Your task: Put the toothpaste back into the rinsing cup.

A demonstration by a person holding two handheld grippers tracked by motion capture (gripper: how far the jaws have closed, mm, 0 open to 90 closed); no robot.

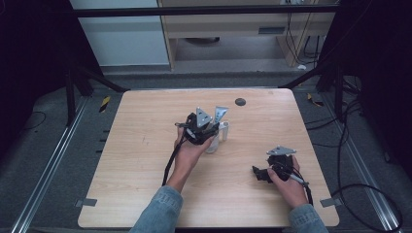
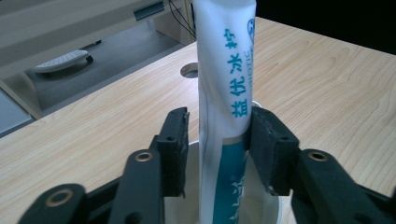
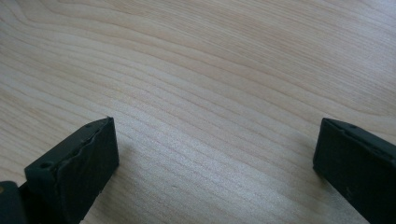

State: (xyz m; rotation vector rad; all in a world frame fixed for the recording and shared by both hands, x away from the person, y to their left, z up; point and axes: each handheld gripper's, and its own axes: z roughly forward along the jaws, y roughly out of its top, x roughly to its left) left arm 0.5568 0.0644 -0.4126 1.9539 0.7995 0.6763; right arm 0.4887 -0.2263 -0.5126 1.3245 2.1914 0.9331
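A white and teal toothpaste tube (image 2: 226,93) stands upright in a white cup (image 2: 192,186) near the middle of the wooden table (image 1: 145,145). My left gripper (image 2: 217,140) straddles the tube low down. Its right pad touches the tube, while its left pad stands a small gap away, so it is narrowly open. From above, the left gripper (image 1: 214,133) sits at the tube (image 1: 224,130) and cup (image 1: 212,145). My right gripper (image 1: 257,172) rests low at the table's front right, pointing left. In its own view the right gripper (image 3: 215,154) is wide open over bare wood.
A dark round cable hole (image 1: 240,102) lies in the tabletop just beyond the cup, and the hole (image 2: 189,70) also shows behind the tube. A wooden cabinet (image 1: 233,24) stands past the far edge. Cables (image 1: 350,145) trail on the floor at the right.
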